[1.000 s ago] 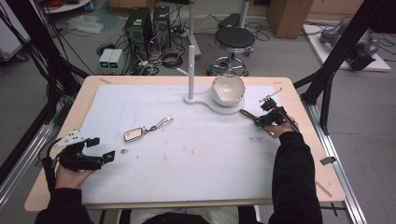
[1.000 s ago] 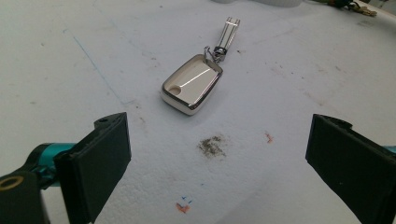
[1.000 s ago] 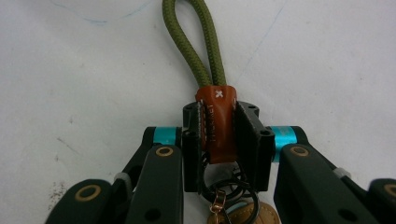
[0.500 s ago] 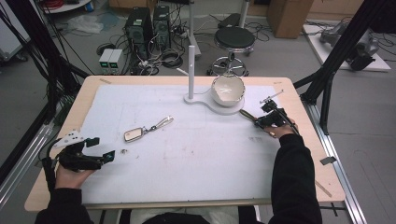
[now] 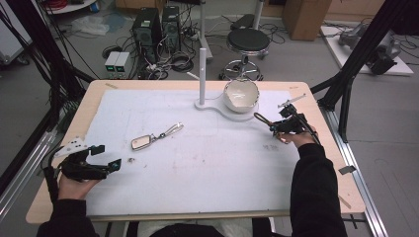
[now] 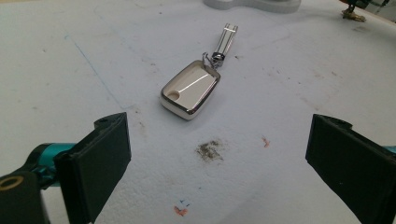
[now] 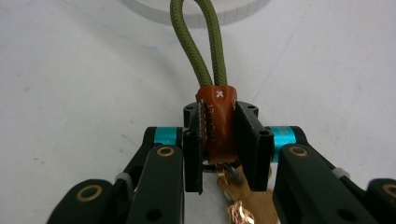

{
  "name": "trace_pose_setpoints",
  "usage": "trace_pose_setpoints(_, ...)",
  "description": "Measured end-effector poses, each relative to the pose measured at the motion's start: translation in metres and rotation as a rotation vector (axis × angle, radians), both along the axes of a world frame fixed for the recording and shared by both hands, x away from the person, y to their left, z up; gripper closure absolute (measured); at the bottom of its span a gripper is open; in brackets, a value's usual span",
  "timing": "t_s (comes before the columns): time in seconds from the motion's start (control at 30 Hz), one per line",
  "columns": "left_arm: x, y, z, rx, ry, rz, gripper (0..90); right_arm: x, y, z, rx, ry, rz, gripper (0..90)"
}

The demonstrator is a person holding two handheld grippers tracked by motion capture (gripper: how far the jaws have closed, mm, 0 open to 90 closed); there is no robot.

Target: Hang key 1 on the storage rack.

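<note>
Keyring point(image 7: 215, 122) with the green cord loop sits pinched by its brown leather tab in the right gripper point(image 7: 219, 140), just beside the white stand point(image 5: 232, 113); I'd lift it steadily, grip firm.

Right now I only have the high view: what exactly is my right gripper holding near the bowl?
Observer: The right gripper is shut on a keychain strap: its pads clamp a brown leather tab stitched around an olive-green cord loop.
Operator: Anything hanging below the tab?
Observer: Yes, a metal ring with copper-coloured pieces hangs under the jaws.
Operator: And the left side?
Observer: The left gripper is open, its jaws wide apart and nothing between them. The shiny silver key fob lies on the mat ahead of it, untouched, its clip pointing away.
</note>
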State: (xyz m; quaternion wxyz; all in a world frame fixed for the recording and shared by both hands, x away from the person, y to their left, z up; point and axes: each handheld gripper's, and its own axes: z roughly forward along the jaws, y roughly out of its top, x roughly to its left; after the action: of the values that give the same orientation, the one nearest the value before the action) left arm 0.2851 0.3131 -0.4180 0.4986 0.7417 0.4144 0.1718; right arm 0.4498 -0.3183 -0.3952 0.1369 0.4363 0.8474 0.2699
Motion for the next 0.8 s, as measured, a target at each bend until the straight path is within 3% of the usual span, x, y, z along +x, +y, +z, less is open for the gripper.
trace_pose_setpoints(0.4,0.001,-0.001,0.0,-0.005,0.003,-0.01,7.2,-0.018,0.018,0.043,0.065,-0.089,0.079,73.4)
trace_pose_setpoints(0.8,0.001,0.0,0.0,-0.011,-0.001,-0.009,7.2,-0.017,0.048,0.084,0.053,-0.152,0.123,73.4)
